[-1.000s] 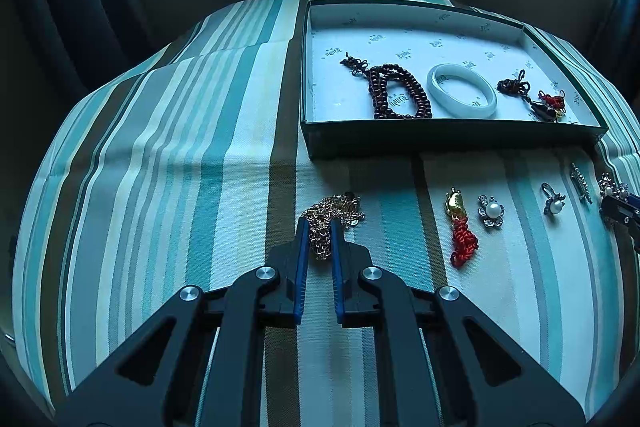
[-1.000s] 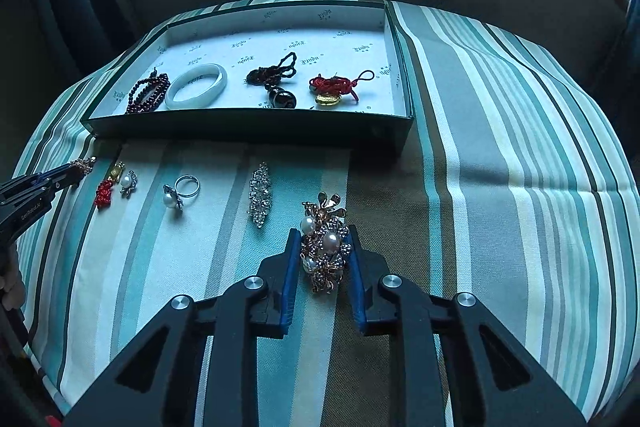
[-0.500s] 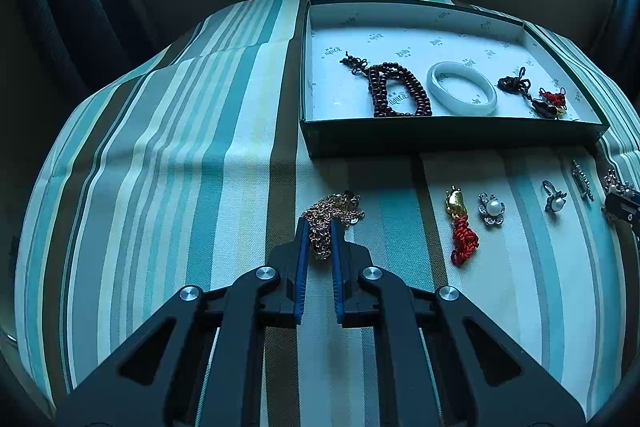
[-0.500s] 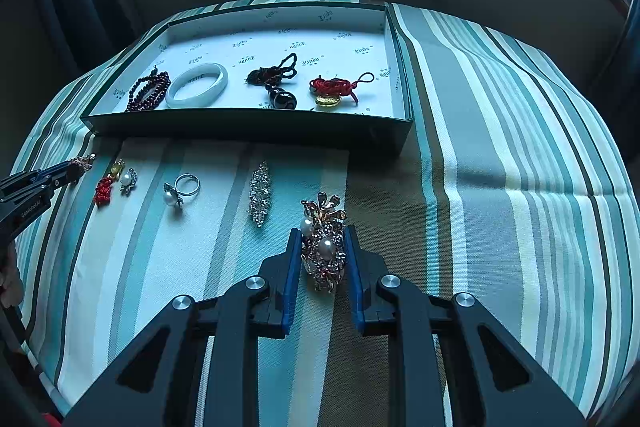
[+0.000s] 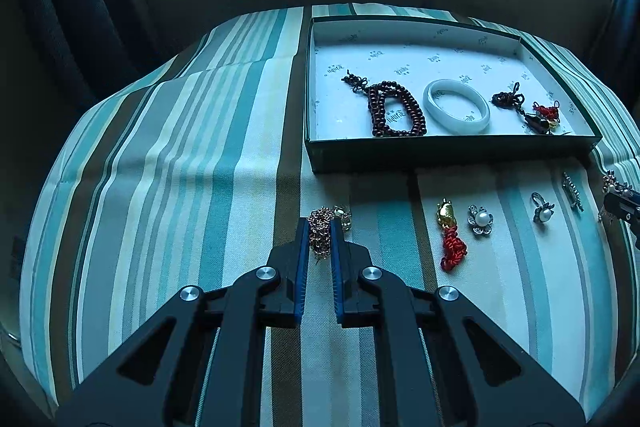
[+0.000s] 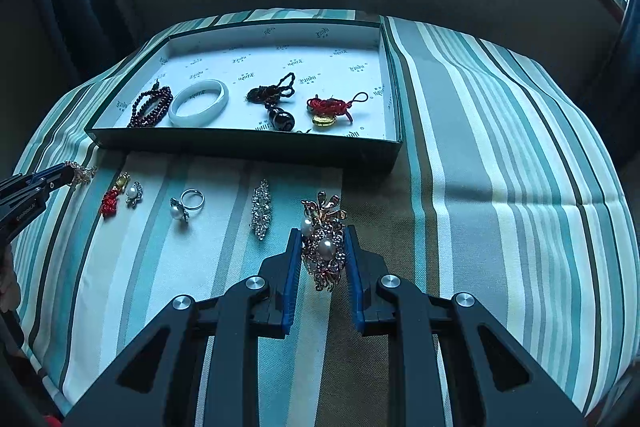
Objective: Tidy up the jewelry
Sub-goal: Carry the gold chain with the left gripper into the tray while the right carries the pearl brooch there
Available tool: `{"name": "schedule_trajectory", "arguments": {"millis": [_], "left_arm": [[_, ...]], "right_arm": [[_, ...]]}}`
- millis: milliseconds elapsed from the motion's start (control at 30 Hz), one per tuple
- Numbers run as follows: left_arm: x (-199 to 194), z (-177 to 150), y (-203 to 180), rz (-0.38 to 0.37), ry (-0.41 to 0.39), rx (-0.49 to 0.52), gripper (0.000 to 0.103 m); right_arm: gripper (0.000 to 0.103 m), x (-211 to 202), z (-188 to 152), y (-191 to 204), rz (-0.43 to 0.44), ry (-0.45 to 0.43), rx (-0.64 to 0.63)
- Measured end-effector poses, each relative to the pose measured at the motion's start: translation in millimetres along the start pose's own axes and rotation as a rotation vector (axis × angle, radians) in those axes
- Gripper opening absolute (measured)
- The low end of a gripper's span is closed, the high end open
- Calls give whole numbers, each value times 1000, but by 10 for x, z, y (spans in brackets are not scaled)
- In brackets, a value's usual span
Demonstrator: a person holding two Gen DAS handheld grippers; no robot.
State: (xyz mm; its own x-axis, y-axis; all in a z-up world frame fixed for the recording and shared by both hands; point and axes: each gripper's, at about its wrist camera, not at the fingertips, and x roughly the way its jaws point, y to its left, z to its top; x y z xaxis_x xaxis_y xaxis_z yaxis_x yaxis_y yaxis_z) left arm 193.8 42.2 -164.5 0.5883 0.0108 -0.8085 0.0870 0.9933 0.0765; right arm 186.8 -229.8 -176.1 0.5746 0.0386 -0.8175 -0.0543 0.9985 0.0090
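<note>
My left gripper (image 5: 320,227) is shut on a gold chain (image 5: 321,233) and holds it just above the striped cloth; it also shows at the left edge of the right wrist view (image 6: 70,173). My right gripper (image 6: 323,233) is shut on a pearl brooch (image 6: 326,247), also lifted a little. The open box (image 6: 248,147) lies beyond both. It holds a dark bead bracelet (image 5: 394,109), a white bangle (image 5: 456,105), a black knotted pendant (image 6: 276,103) and a red knotted charm (image 6: 330,109).
On the cloth before the box lie a red-and-gold charm (image 5: 450,235), a pearl flower (image 5: 480,221), a pearl ring (image 6: 186,205) and a crystal bar brooch (image 6: 261,209). The striped cloth (image 6: 500,167) covers a round table; dark curtains and a window stand behind.
Both grippers have risen slightly with their pieces. The gold chain has bunched up between the left fingers and come off the cloth. The brooch has lifted with the right gripper.
</note>
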Motion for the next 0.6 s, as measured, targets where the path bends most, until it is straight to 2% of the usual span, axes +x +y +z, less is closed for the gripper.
{"name": "schedule_trajectory", "arguments": {"millis": [300,600], "left_arm": [[-288,213,-86,-33,-80,8,10],[-400,627,-221,-60,-164,25,10]], "right_arm": [[22,-198,250,16,14,-77,-13],[22,-263,605,32,28,-155,-38]]}}
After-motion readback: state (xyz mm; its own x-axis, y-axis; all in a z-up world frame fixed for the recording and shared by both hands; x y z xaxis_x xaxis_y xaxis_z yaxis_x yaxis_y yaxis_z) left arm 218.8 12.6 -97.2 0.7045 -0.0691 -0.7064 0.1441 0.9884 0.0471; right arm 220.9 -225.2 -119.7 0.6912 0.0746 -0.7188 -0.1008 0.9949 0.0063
